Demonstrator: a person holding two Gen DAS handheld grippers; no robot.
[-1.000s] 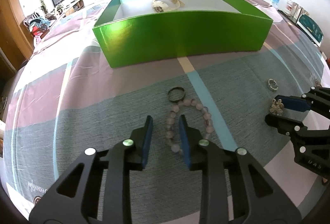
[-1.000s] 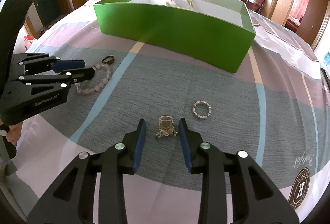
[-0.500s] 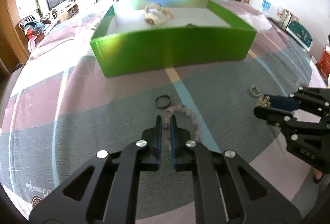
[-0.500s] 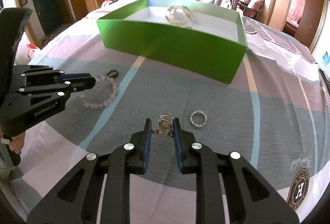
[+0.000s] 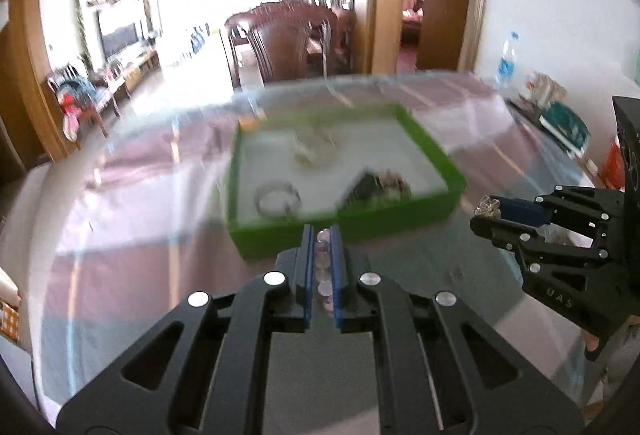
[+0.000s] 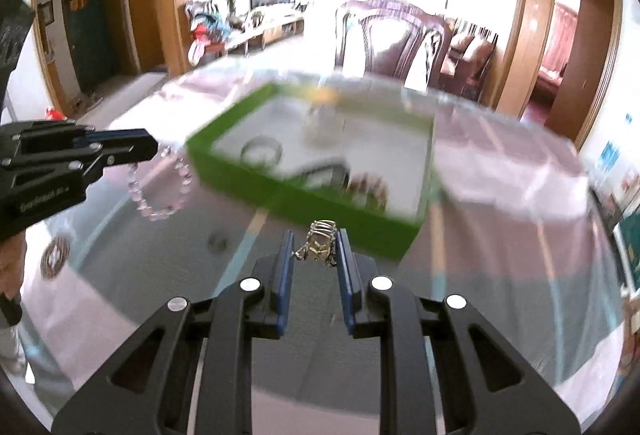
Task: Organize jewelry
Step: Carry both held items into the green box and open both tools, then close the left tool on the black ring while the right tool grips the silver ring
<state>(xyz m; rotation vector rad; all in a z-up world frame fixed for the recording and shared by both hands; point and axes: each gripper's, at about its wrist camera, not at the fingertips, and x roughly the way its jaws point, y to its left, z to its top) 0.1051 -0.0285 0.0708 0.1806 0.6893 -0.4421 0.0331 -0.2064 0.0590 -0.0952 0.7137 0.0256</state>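
Note:
My left gripper [image 5: 321, 235] is shut on a pink bead bracelet [image 5: 322, 263], which it holds above the table; in the right wrist view the bracelet [image 6: 160, 187] hangs from this gripper [image 6: 150, 149]. My right gripper [image 6: 315, 239] is shut on a gold ornate ring [image 6: 317, 245], also lifted; it shows in the left wrist view [image 5: 486, 213] with the ring [image 5: 488, 206] at its tips. The green box [image 5: 432, 213] lies ahead of both, blurred, with several jewelry pieces inside, among them a bangle [image 5: 277, 197].
A small dark ring [image 6: 218, 242] lies on the striped tablecloth [image 6: 500, 295] left of my right gripper. A wooden chair [image 5: 296, 39] stands behind the table. Boxes and a bottle [image 5: 506, 59] sit at the table's far right.
Both grippers have lifted off the table with their pieces and risen towards the box. The bracelet now hangs in the air. The views are blurred by motion.

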